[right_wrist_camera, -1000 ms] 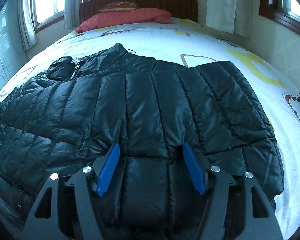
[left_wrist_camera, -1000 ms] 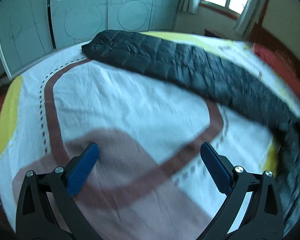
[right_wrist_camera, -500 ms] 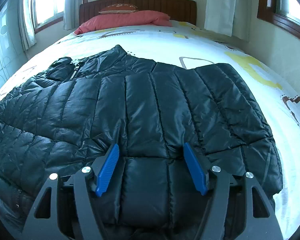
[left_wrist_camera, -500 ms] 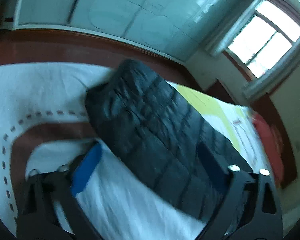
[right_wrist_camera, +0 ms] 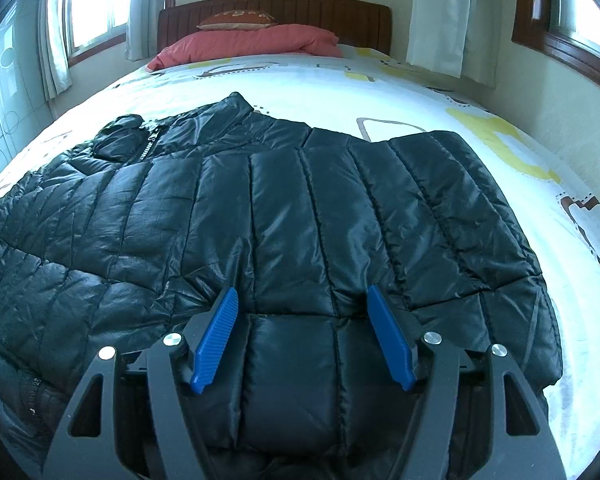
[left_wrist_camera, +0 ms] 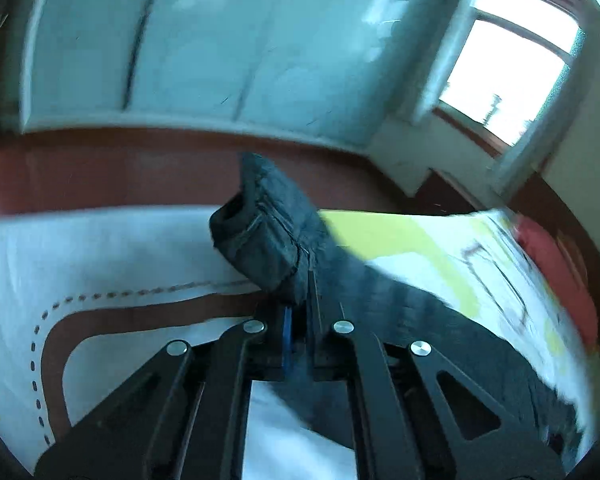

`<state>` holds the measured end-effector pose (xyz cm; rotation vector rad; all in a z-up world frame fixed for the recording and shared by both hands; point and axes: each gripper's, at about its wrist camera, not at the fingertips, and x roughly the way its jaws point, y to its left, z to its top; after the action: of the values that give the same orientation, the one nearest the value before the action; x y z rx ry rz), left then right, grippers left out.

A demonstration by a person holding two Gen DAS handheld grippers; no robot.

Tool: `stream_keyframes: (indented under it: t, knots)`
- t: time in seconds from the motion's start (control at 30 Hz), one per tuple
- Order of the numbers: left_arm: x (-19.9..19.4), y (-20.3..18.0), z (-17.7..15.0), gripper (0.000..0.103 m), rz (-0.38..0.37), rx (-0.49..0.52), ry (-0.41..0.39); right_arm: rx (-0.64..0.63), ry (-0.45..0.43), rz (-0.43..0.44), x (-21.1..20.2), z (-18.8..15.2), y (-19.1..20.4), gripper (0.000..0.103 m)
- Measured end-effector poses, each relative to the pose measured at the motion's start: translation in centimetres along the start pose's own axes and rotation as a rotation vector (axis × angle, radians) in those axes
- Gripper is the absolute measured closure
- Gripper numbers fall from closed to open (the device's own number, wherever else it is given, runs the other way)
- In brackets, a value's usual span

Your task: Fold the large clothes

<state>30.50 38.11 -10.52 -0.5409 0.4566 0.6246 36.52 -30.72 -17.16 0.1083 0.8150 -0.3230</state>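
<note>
Left gripper (left_wrist_camera: pixel 298 328) has swung to the sleeve (left_wrist_camera: pixel 268 236), jaws just clenched on it; sleeve runs far-left. Right gripper (right_wrist_camera: pixel 302 336) hangs released over the jacket (right_wrist_camera: pixel 284 216).

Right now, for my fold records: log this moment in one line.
left gripper: shut on jacket sleeve | right gripper: open over black puffer jacket | bedsheet

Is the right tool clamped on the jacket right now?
No. The right tool stands open over the black jacket, its pads apart.
</note>
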Motion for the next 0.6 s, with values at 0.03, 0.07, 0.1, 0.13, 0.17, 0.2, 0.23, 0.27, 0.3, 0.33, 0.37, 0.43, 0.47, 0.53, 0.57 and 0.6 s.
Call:
stream_keyframes:
  t: [0.03, 0.07, 0.1, 0.13, 0.17, 0.2, 0.23, 0.27, 0.3, 0.33, 0.37, 0.43, 0.47, 0.53, 0.57, 0.6]
  knots:
    - [-0.6, -1.5, -0.3, 0.099, -0.017, 0.042, -0.015, 0.0, 0.0, 0.0, 0.0, 0.0, 0.0, 0.036]
    - [-1.6, -3.7, -0.8, 0.099, -0.048, 0.1, -0.032, 0.0, 0.0, 0.0, 0.0, 0.0, 0.0, 0.036]
    - [-2.2, -5.1, -1.2, 0.099, -0.073, 0.134, -0.04, 0.001, 0.0, 0.001, 0.0, 0.0, 0.0, 0.036]
    - [-3.1, -7.3, -1.8, 0.099, -0.11, 0.185, -0.049, 0.0, -0.002, 0.0, 0.0, 0.0, 0.0, 0.036]
    - [-3.8, -9.2, -2.6, 0.099, -0.138, 0.231, -0.054, 0.001, -0.003, 0.001, 0.0, 0.0, 0.0, 0.036]
    - [-4.4, -11.0, -3.4, 0.099, -0.166, 0.275, -0.055, 0.001, -0.002, 0.0, 0.0, 0.0, 0.0, 0.036]
    - [-5.3, -13.6, -4.7, 0.099, -0.208, 0.329, -0.048, 0.002, -0.003, 0.001, 0.0, 0.0, 0.0, 0.036]
    - [-5.7, -15.0, -5.4, 0.099, -0.23, 0.358, -0.043, 0.003, -0.003, 0.001, 0.0, 0.0, 0.0, 0.036]
    - [-6.3, -16.7, -6.4, 0.099, -0.253, 0.393, -0.039, 0.002, -0.003, -0.002, 0.0, 0.0, 0.1, 0.036]
    - [-6.9, -18.7, -7.7, 0.099, -0.28, 0.433, -0.035, 0.002, -0.003, -0.003, 0.0, 0.0, 0.1, 0.036]
    - [-7.4, -20.4, -8.9, 0.099, -0.304, 0.467, -0.031, 0.003, -0.004, -0.002, 0.0, 0.0, 0.1, 0.036]
    - [-8.5, -23.6, -11.3, 0.099, -0.352, 0.533, -0.019, 0.004, -0.004, -0.002, 0.0, 0.0, 0.1, 0.036]
    - [-9.0, -25.0, -12.3, 0.099, -0.373, 0.561, -0.013, 0.005, -0.004, 0.001, 0.0, 0.0, 0.0, 0.036]
    - [-10.2, -27.8, -14.4, 0.099, -0.417, 0.621, -0.006, 0.007, -0.004, 0.003, 0.0, 0.0, -0.1, 0.036]
    - [-10.5, -29.0, -15.4, 0.099, -0.437, 0.646, -0.001, 0.008, -0.004, 0.004, 0.1, 0.0, -0.1, 0.036]
    - [-11.6, -30.3, -16.9, 0.099, -0.461, 0.674, 0.006, 0.007, -0.005, 0.001, 0.0, 0.0, 0.0, 0.036]
